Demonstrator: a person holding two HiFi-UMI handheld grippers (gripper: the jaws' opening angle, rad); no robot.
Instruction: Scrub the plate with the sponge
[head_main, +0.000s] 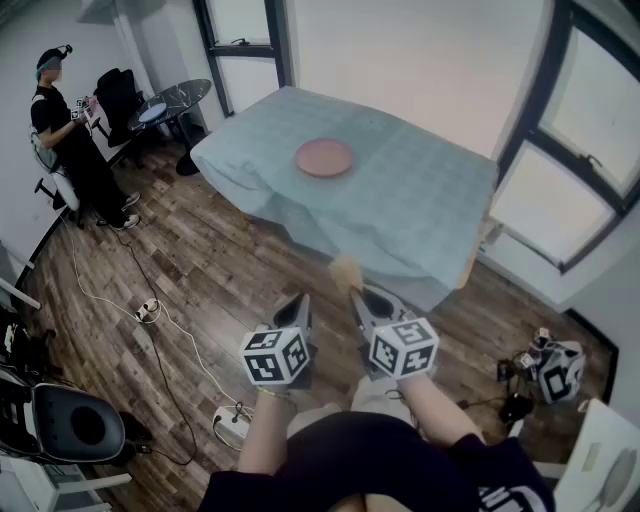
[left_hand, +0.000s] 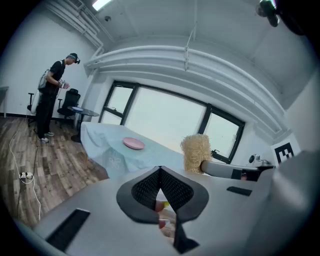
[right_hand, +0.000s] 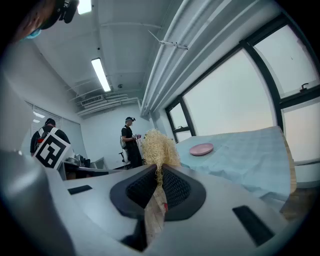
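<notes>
Plate (head_main: 324, 157) — one, on table (head_main: 420, 200); sponge (right_hand: 159, 144) — one, in right gripper (right_hand: 159, 171).

Both forearms, left (head_main: 264, 432) and right (head_main: 437, 412), extended forward, low, close to torso. Grippers side by side, near each other, both pointing forward, tips converging slightly.

Left gripper (left_hand: 160, 173): jaws together at tips, nothing between. In head view (head_main: 296, 308), marker cube (head_main: 275, 355) on top, facing camera.

Right gripper (right_hand: 159, 174): jaws clamped on sponge (right_hand: 158, 146), which sticks out past tips. In head view (head_main: 362, 300), marker cube (head_main: 403, 347) on top; sits level with left gripper, tips slightly ahead.
</notes>
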